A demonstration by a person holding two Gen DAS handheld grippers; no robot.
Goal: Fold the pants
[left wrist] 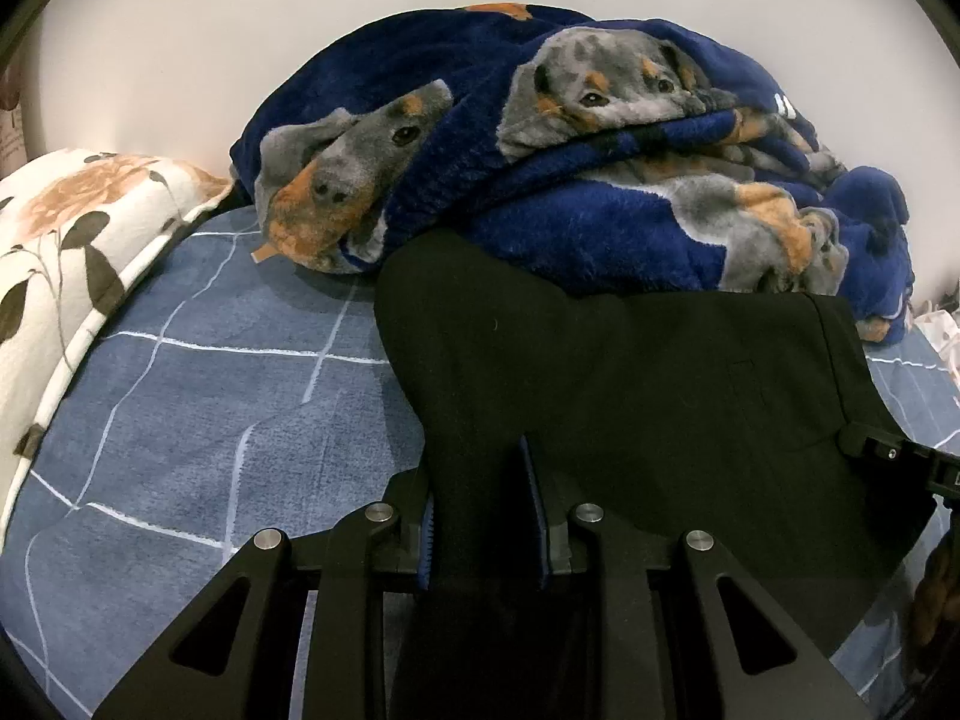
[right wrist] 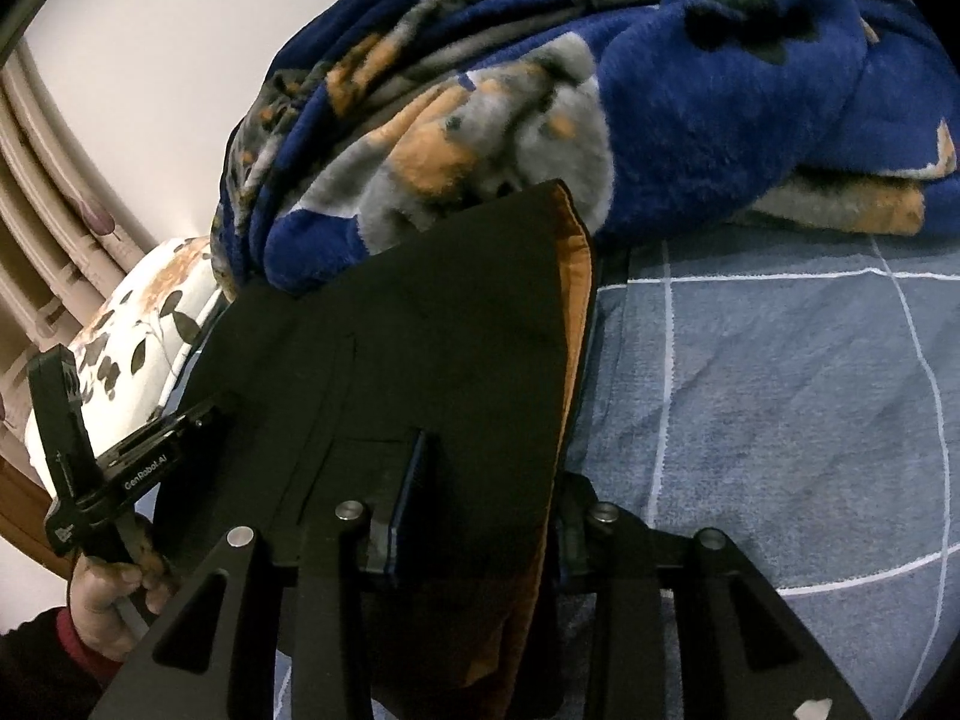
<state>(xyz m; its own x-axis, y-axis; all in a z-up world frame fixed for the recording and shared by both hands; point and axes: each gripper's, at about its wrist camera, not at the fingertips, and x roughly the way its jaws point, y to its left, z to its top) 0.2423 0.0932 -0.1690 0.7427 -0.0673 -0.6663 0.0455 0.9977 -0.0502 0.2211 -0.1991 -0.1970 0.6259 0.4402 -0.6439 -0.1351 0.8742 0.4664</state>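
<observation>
Black pants [left wrist: 630,372] lie across the blue checked bedsheet [left wrist: 198,396], their far edge against a heaped dog-print blanket. My left gripper [left wrist: 483,510] is shut on the pants' left edge; black cloth fills the space between its blue-padded fingers. My right gripper [right wrist: 480,510] is shut on the pants [right wrist: 420,330] near their right edge, where an orange-brown lining [right wrist: 573,312] shows. The right gripper's tip [left wrist: 888,450] shows at the right of the left wrist view, and the left gripper [right wrist: 120,468] with the hand holding it shows at the left of the right wrist view.
A navy fleece blanket with dog prints [left wrist: 570,138] is heaped at the back against the white wall. A floral pillow [left wrist: 72,240] lies at the left. The bedsheet [right wrist: 780,390] stretches to the right of the pants. Curtains [right wrist: 54,192] hang at far left.
</observation>
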